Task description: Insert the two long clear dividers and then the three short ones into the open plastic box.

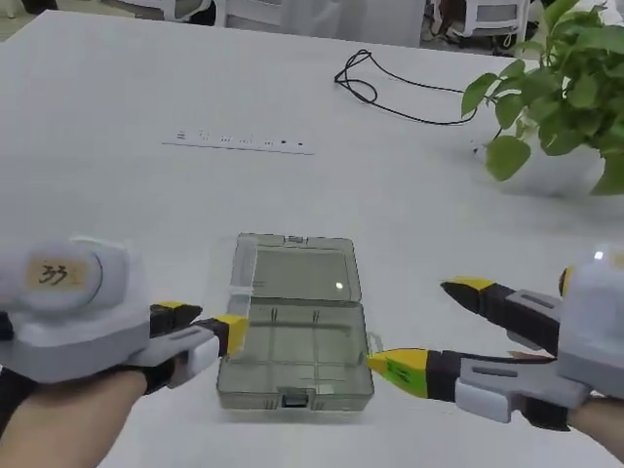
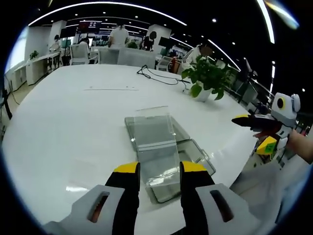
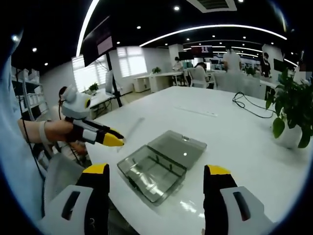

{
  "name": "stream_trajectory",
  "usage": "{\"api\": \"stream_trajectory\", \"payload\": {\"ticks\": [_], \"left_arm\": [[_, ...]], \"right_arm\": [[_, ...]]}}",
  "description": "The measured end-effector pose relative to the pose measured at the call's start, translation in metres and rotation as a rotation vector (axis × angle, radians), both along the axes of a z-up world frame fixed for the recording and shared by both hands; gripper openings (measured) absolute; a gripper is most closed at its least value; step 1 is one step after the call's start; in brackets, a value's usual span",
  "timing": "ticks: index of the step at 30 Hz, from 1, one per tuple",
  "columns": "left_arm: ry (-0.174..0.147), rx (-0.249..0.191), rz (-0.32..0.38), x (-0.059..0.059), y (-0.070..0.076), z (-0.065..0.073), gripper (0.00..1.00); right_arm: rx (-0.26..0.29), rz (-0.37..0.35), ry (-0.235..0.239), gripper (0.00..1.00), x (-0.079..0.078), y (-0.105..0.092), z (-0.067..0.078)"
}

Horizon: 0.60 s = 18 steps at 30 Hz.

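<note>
Divider (image 2: 155,144) between left gripper (image 2: 156,167) jaws, seemingly gripped; faint in head view

Open smoky plastic box (image 1: 255,394), lid flat behind, clear divider (image 2: 156,147) held in jaws over its left edge

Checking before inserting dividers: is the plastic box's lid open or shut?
Open: the lid lies folded back flat behind the box.

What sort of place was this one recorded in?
Probably an open-plan office or lab hall. There is a big white table with a potted plant, and behind it rows of desks, people and long ceiling light strips.
</note>
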<state>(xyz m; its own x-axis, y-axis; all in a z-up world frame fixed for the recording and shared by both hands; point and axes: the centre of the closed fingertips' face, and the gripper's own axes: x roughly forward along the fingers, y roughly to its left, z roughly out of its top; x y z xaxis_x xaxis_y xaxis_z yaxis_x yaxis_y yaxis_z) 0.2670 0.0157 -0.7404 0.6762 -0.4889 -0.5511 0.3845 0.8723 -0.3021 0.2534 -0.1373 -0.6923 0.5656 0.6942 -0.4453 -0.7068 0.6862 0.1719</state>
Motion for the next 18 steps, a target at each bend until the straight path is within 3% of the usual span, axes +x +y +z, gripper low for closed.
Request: {"api": "stream_trajectory", "payload": {"ticks": [5, 9, 13, 15, 18], "left_arm": [[0.004, -0.009, 0.018, -0.008, -0.010, 0.005, 0.30], [-0.015, -0.023, 0.017, -0.012, -0.019, 0.007, 0.30], [-0.026, -0.029, 0.014, -0.013, -0.027, 0.004, 0.30], [-0.025, -0.045, 0.014, -0.012, -0.029, 0.003, 0.30], [-0.033, -0.048, 0.001, -0.013, -0.035, 0.006, 0.30]], "right_arm": [[0.028, 0.020, 0.048, 0.70, 0.004, 0.009, 0.005], [0.082, 0.021, 0.090, 0.63, 0.008, 0.020, 0.008], [0.126, 0.000, 0.139, 0.55, 0.016, 0.027, 0.006], [0.151, -0.029, 0.202, 0.50, 0.016, 0.032, 0.002], [0.195, -0.047, 0.218, 0.41, 0.022, 0.042, 0.004]]}}
